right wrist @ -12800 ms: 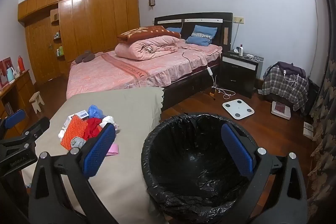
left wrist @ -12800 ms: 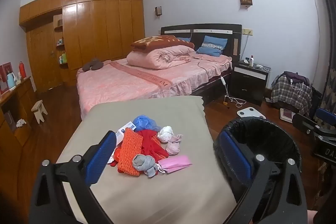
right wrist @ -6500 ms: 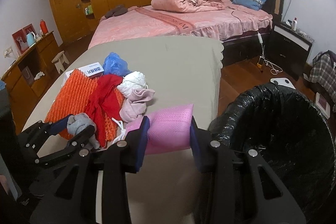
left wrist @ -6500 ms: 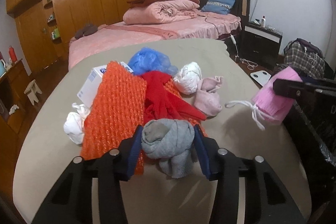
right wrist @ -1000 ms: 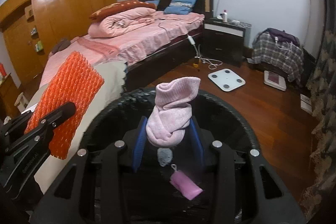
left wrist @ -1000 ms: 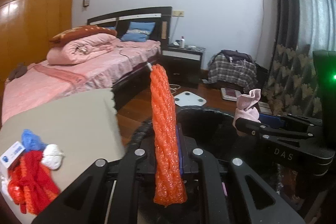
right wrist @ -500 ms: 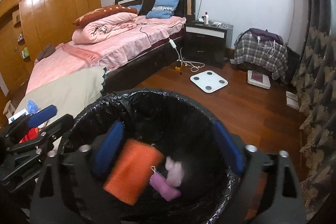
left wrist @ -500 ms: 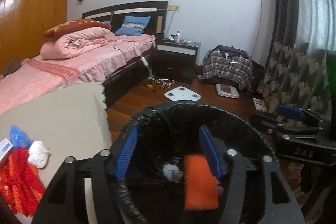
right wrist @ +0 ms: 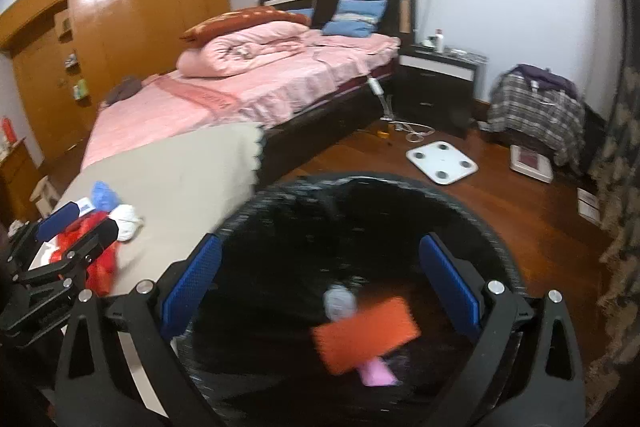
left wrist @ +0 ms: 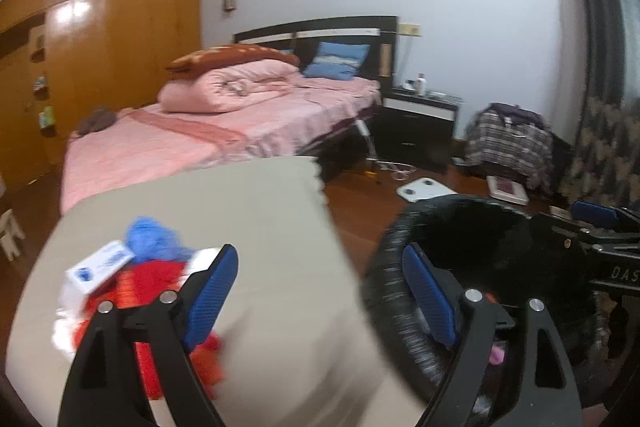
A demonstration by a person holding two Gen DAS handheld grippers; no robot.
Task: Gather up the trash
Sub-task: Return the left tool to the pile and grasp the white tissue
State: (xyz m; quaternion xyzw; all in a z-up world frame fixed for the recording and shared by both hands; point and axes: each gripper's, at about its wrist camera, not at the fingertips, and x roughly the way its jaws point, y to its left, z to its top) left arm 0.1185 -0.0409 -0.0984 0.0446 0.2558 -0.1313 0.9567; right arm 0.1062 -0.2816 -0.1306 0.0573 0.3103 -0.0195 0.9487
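Note:
The bin lined with a black bag (right wrist: 280, 211) holds an orange mesh pad (right wrist: 364, 335), a grey sock ball (right wrist: 340, 301) and a pink piece (right wrist: 378, 373). My right gripper (right wrist: 320, 267) hangs over the bin, its jaws opening with nothing between them. My left gripper (left wrist: 320, 279) straddles the gap between the beige table (left wrist: 260, 219) and the bin's rim (left wrist: 394, 251); its jaws are also opening and empty. Left of it lies the pile: red cloth (left wrist: 148, 283), a blue bag (left wrist: 150, 239), a white box (left wrist: 100, 265) and a white wad (right wrist: 126, 219).
Behind the table stands a pink bed (left wrist: 224, 131). A white scale (right wrist: 442, 161) lies on the wooden floor, with a dark nightstand (right wrist: 436, 79) and a plaid-covered heap (right wrist: 536, 107) beyond. A wooden wardrobe (left wrist: 100, 47) fills the left wall.
The left gripper let go of the orange mesh pad and the right let go of the pink sock; both fell into the bin. The left gripper then swung left toward the table.

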